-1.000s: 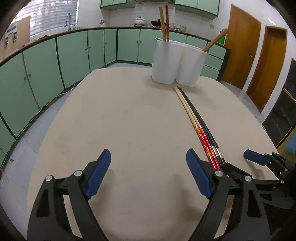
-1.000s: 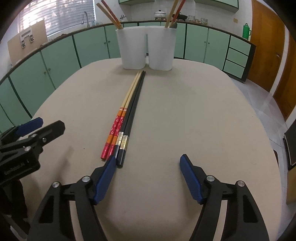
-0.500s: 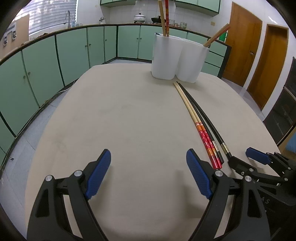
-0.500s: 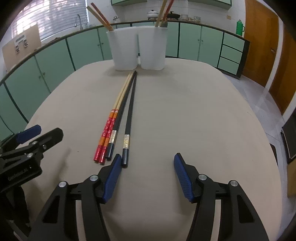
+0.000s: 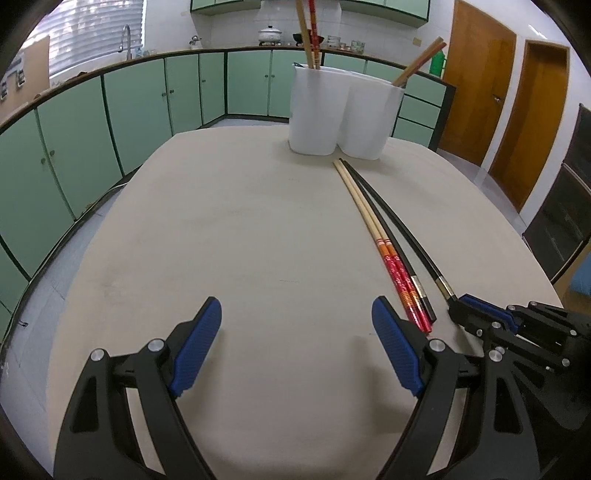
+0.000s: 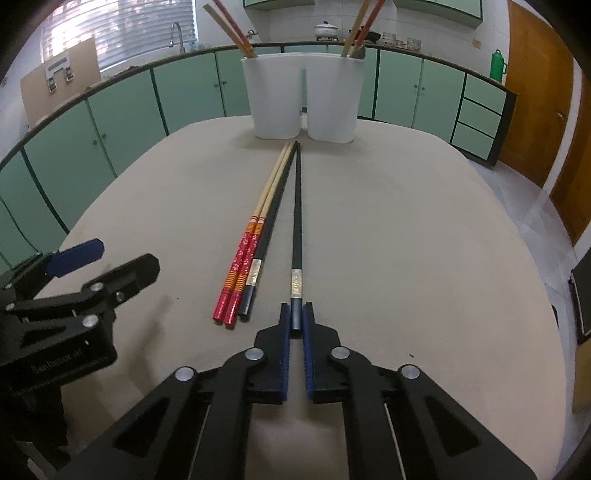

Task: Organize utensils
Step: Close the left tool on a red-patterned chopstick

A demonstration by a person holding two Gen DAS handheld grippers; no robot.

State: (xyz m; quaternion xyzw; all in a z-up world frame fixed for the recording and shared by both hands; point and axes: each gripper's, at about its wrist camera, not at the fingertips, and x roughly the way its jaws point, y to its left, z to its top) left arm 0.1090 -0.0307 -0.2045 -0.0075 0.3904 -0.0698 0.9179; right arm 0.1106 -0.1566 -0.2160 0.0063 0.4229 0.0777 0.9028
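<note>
pinching the near tip of one black chopstick lying on the table, the right hand-held gripper is clamped; gripped so far back, it may pivot or slip when lifted. left hand-held gripper gapes empty.

A wide round-edged beige table fills the foreground ahead of the tongs. Beyond its far edge and curving round to the left runs a row of pale green cabinet doors under a dark wooden counter edge. Far left above the counter, a window with horizontal blinds lets in bright daylight beside a curved metal tap. White wall tiles rise behind a white lidded pot. To the right stand two brown wooden doors, a green flask and a pale tiled floor
</note>
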